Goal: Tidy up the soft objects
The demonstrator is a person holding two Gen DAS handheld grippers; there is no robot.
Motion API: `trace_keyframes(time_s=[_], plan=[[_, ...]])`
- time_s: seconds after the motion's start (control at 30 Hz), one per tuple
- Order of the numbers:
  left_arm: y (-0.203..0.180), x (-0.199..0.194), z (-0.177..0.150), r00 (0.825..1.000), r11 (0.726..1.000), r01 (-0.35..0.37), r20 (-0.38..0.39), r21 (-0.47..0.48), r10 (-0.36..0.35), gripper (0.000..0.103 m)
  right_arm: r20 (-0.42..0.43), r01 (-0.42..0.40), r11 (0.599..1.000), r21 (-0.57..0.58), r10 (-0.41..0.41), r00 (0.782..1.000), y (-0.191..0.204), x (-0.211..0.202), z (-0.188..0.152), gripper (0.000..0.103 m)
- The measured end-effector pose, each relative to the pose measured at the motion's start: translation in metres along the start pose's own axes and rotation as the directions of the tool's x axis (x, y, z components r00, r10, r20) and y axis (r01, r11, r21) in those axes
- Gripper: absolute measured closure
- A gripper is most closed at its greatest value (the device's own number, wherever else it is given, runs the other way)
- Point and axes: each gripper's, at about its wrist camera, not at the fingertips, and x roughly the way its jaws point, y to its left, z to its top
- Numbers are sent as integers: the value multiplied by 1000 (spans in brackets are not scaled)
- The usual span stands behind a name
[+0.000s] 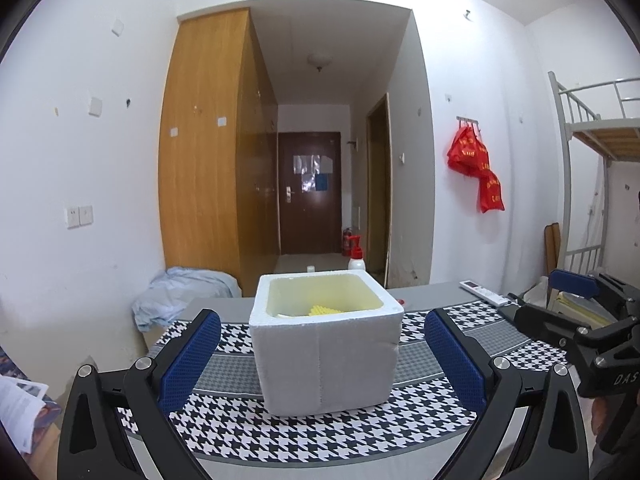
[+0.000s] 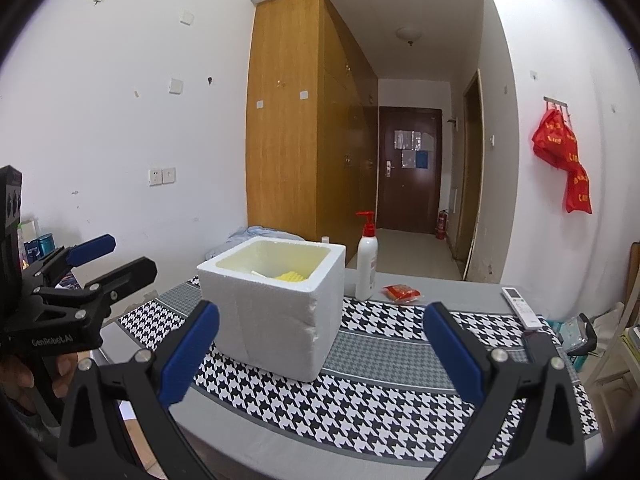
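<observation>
A white foam box (image 1: 325,350) stands on the houndstooth cloth, also in the right wrist view (image 2: 272,312). Inside it lies a yellow knobbly soft object (image 1: 323,311), also seen in the right wrist view (image 2: 292,276), with a white thing beside it. My left gripper (image 1: 322,354) is open and empty, its blue pads either side of the box, short of it. My right gripper (image 2: 322,350) is open and empty, just right of the box. Each gripper shows in the other's view: the right gripper (image 1: 576,312) and the left gripper (image 2: 86,272).
A white pump bottle with red top (image 2: 366,264), a red packet (image 2: 402,293) and a white remote (image 2: 521,307) lie at the table's far side. The houndstooth cloth (image 2: 380,400) covers the table. A blue cloth heap (image 1: 180,294) lies beyond the table's left edge.
</observation>
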Motion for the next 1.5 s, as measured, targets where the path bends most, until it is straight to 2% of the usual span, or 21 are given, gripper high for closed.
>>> trace_keyframes(time_s=[0.13, 0.4, 0.53, 0.73, 1.03, 1.5], plan=[[-2, -7, -14, 999, 999, -27, 29, 22, 26, 1, 28, -2, 1000, 19, 2, 1000, 0, -7, -9, 0], [0, -11, -33, 1000, 1000, -25, 6, -2, 25, 1, 21, 13, 999, 47, -14, 1000, 0, -10, -26, 0], [1, -12, -40, 1000, 1000, -24, -4, -11, 24, 1, 49, 27, 999, 40, -29, 998, 4, -19, -32, 0], [3, -18, -52, 1000, 1000, -21, -24, -23, 21, 1, 31, 17, 1000, 14, -17, 999, 13, -20, -41, 0], [4, -37, -61, 999, 999, -27, -26, -22, 26, 1, 23, 22, 1000, 13, -22, 999, 23, -30, -54, 0], [-2, -52, -62, 1000, 1000, -22, -11, -2, 22, 1, 26, 30, 999, 10, -30, 999, 28, -41, -56, 0]])
